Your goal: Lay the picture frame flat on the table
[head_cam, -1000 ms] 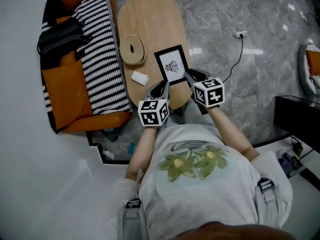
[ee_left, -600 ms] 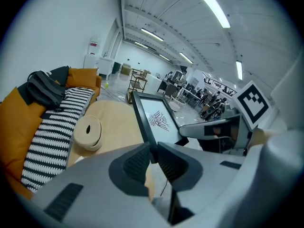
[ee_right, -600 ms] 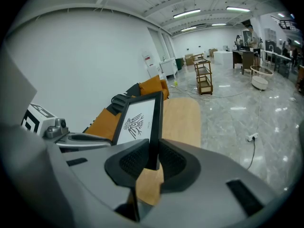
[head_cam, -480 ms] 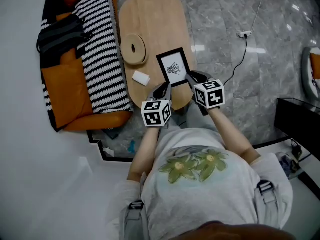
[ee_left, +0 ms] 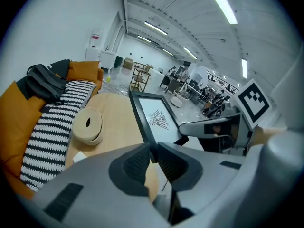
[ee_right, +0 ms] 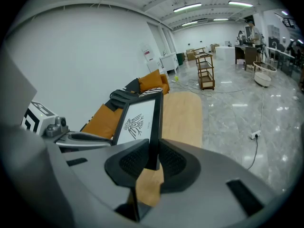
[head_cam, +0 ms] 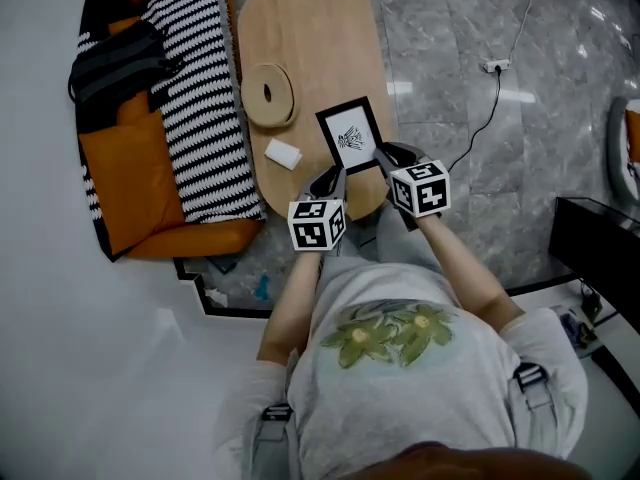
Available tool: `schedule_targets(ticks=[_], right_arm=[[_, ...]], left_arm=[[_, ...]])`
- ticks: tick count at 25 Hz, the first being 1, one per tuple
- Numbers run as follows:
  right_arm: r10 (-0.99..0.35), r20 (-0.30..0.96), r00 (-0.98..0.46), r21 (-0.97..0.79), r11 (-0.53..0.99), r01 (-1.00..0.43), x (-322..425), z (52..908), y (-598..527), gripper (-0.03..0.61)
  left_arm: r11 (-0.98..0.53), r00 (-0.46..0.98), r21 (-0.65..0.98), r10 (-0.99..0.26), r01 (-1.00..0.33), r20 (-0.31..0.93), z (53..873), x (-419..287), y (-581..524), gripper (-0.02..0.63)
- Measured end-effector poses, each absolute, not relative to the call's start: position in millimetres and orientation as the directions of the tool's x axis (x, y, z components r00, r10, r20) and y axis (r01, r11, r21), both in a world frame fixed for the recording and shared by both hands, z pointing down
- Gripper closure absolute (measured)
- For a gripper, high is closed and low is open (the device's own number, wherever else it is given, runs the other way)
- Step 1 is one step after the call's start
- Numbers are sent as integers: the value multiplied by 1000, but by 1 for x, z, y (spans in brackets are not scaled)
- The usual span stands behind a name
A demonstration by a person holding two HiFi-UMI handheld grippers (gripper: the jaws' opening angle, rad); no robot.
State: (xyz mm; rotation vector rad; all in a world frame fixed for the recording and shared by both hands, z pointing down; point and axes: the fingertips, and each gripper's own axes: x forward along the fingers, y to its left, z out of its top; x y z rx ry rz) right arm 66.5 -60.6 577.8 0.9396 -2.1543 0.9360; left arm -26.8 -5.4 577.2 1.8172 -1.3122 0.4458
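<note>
at table (head_cam: 310, 38), left gripper (head_cam: 334, 178), right gripper (head_cam: 381, 157) clamp picture frame (head_cam: 351, 136).

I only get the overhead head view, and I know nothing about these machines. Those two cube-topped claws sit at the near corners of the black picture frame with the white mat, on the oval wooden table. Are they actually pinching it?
Observer: The left gripper is. Its own view shows both jaws shut on the left edge of the black picture frame, near the lower corner.
Visitor: And the other one?
Observer: The right gripper is shut on the opposite edge, and the frame rises from between its jaws.
Visitor: What is the drawing? It is a smudge from up here.
Observer: Up close it is a black winged figure, rather like a bird, on white.
</note>
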Motion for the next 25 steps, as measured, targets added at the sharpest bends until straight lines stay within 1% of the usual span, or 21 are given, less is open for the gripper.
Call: schedule_targets(ticks=[25], right_arm=[[-267,792,-549,-380,488,-786,62,632,-71,508]], left_arm=[[-68,375,401,-520,-913,767,631,-28,-13,551]])
